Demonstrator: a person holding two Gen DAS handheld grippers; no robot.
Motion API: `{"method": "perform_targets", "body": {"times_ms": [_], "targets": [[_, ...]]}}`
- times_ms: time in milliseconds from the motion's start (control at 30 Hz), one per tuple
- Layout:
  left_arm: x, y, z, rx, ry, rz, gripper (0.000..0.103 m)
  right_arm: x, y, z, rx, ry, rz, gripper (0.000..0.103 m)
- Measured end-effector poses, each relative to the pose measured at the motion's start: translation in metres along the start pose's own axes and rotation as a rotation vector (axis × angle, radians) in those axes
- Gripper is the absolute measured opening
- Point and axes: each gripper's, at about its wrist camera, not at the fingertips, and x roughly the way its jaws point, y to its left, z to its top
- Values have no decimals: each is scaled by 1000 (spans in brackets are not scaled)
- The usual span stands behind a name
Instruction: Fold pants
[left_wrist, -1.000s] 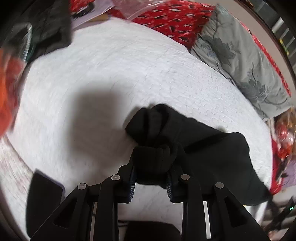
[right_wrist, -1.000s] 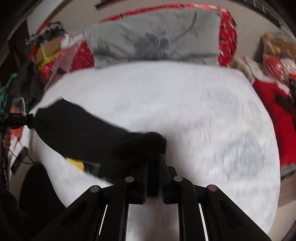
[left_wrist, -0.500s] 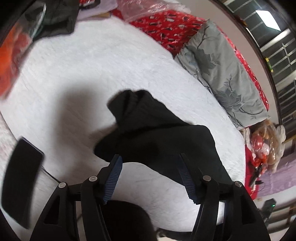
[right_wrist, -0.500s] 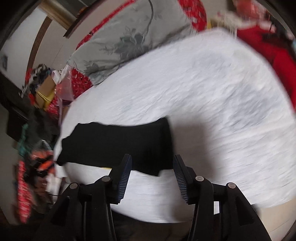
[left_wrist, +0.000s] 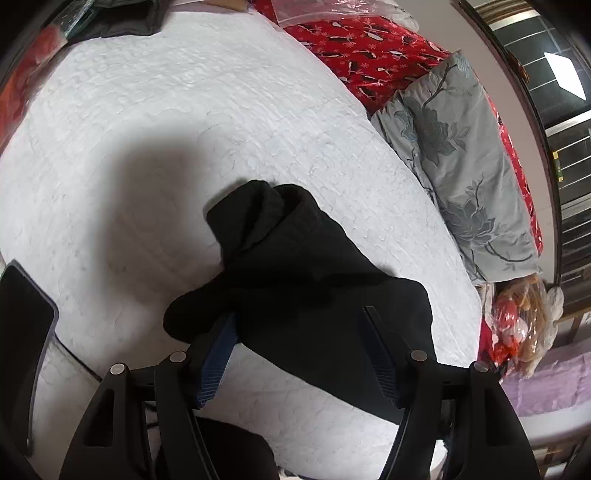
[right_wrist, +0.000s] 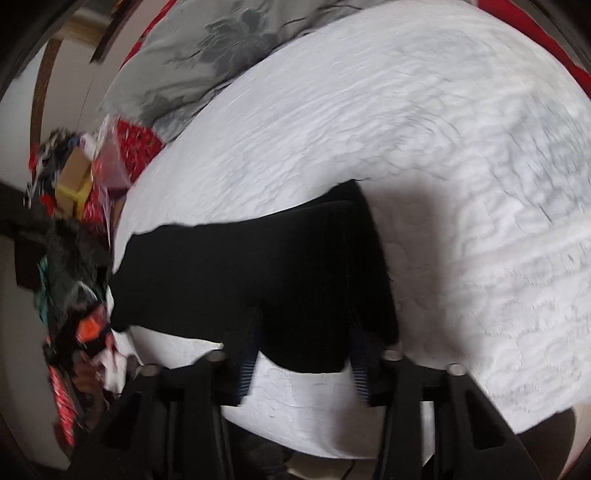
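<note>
**Both grippers let go, pants lying in a rough fold**

Left gripper (left_wrist: 299, 343): its 2 jaws stand wide apart, the pads pressing on nothing. The black pants (left_wrist: 295, 280) lie across the gap between them, the near edge of the cloth draped over the tip of the left-hand jaw. Ahead of the jaws the cloth bunches into a rumpled hump, which I take for the waistband or cuff end.

Right gripper (right_wrist: 303, 350): its jaws have just been closing, and the hem end of the pants (right_wrist: 258, 280) sits between them. The picture is blurred, and I cannot tell whether the pads bite the cloth or stand just clear of it. From these jaws the pants run away to the left as 1 flat band.

Beyond the cloth on every side is the white quilt (left_wrist: 184, 110); a grey flowered pillow (left_wrist: 461, 155) lies well off to the right of the left jaws.

Since 1 second ago, the left jaws have gone from clamping a wad of cloth to standing open. The right jaws were shut on the cloth, then opened. The pants, then held up and stretched, now rest on the quilt, probably laid down so a fresh hold can be taken for the next fold.
</note>
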Motion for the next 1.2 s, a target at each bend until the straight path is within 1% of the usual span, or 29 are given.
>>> {"method": "perform_targets", "body": {"times_ms": [33, 67, 100, 167, 200, 233, 267, 300, 333, 367, 433, 533, 567, 600, 633, 667, 700, 733, 767, 800, 833, 900, 933, 967, 1000, 1033, 1100, 1200], "targets": [[3, -1, 2, -8, 11, -1, 52, 2, 1, 0, -17, 7, 3, 15], [4, 0, 3, -22, 29, -18, 32, 2, 3, 0, -16, 10, 13, 15], [6, -1, 4, -30, 42, -30, 19, 1, 2, 1, -14, 5, 22, 14], [9, 1, 8, -52, 56, -53, 16, -6, 2, 2, -1, -5, 63, 12], [11, 2, 12, -53, 56, -46, 13, -9, 1, 4, 10, -12, 85, 10], [13, 3, 14, -62, 61, -31, 12, -13, 1, 7, 19, -17, 109, 10], [15, 5, 16, -79, 67, -46, 11, -17, 0, 9, 23, -21, 121, 10], [16, 5, 16, -83, 69, -47, 8, -19, 0, 10, 30, -27, 129, 10], [16, 6, 16, -88, 68, -37, 8, -21, 1, 12, 39, -28, 152, 10], [16, 8, 17, -96, 65, -47, 8, -24, 0, 13, 43, -31, 162, 10], [15, 9, 17, -104, 59, -42, 7, -26, 0, 16, 47, -34, 177, 10], [18, 14, 14, -121, 77, -67, 7, -19, -3, 21, 59, -21, 138, 10], [19, 17, 13, -138, 80, -63, 8, -14, -6, 22, 66, -3, 130, 11], [19, 20, 13, -145, 84, -74, 12, -10, -8, 21, 75, 4, 112, 15], [20, 23, 12, -155, 90, -87, 14, -7, -9, 21, 77, 8, 98, 15], [21, 25, 11, -164, 88, -84, 25, -3, -11, 21, 82, 18, 91, 16], [20, 26, 9, -174, 84, -85, 43, 0, -14, 20, 99, 23, 90, 18], [20, 27, 7, -182, 77, -88, 53, 2, -17, 20, 114, 26, 95, 21], [20, 27, 5, -192, 72, -89, 65, 5, -19, 20, 126, 26, 98, 24], [21, 27, 2, -193, 70, -89, 66, 6, -20, 20, 131, 22, 93, 28], [23, 25, 1, -186, 72, -81, 66, 7, -20, 20, 132, 16, 94, 28], [28, 23, 0, -165, 79, -51, 63, 8, -22, 20, 129, 11, 99, 28], [31, 22, 0, -162, 86, -40, 58, 10, -22, 20, 128, 10, 94, 28], [34, 21, 0, -161, 95, -22, 39, 12, -23, 20, 130, 8, 97, 28], [35, 20, 0, -160, 103, -17, 14, 11, -23, 19, 129, -3, 99, 26], [37, 19, 0, -166, 115, -33, 9, 10, -23, 19, 125, -14, 104, 20], [33, 20, 2, -203, 104, -62, 7, 9, -25, 19, 131, -24, 127, 10], [20, 10, 7, -196, 71, -107, 6, 0, -28, 17, 164, -46, 184, 9]]}}
